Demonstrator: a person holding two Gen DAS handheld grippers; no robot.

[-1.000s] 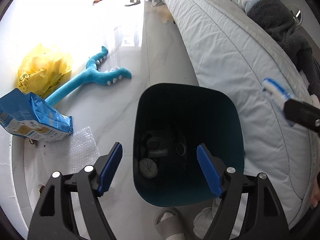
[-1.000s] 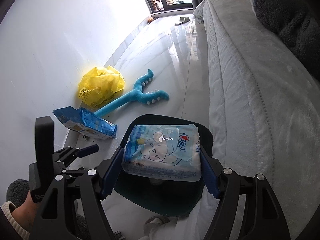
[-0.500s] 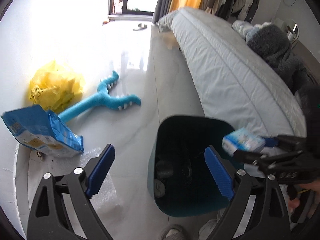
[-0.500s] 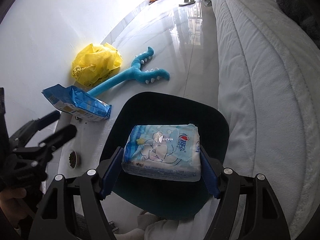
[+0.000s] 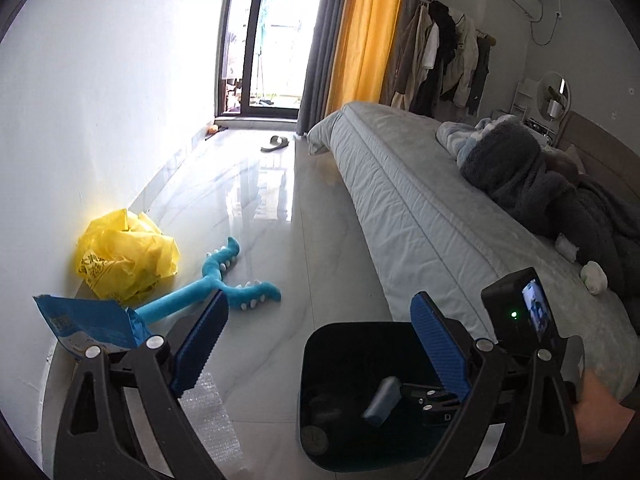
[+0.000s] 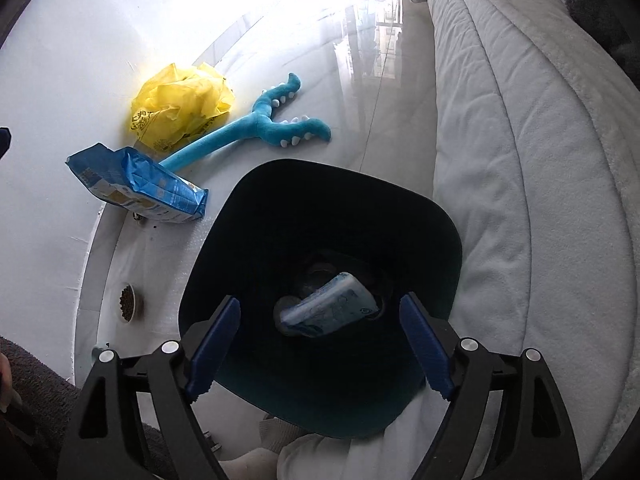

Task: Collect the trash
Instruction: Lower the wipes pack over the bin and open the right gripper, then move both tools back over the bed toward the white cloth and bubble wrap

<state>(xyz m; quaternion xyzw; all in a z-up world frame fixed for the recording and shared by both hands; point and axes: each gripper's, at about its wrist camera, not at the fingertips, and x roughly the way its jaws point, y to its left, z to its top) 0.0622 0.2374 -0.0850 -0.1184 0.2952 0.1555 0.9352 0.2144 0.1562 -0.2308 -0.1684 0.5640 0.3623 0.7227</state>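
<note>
The bed (image 6: 520,160) takes up one whole side of the room, and the dark bin (image 6: 448,232) stands hard against its edge on the glossy pale floor (image 5: 280,240), probably so rubbish from either place can be dropped straight in. The right gripper (image 6: 320,340) hangs above the bin's mouth pointing steeply down; its fingers have just been opening and stand wide with nothing between them. The blue wipes packet (image 6: 330,312) lies tilted in the bottom of the bin. The left gripper (image 5: 320,344) is spread wide too, empty, aimed along the floor. Against the white wall wait the crumpled yellow bag (image 6: 180,104), the blue snack bag (image 6: 140,188) and a teal plush toy (image 6: 256,128); bubble wrap (image 5: 208,412) lies nearer.
</note>
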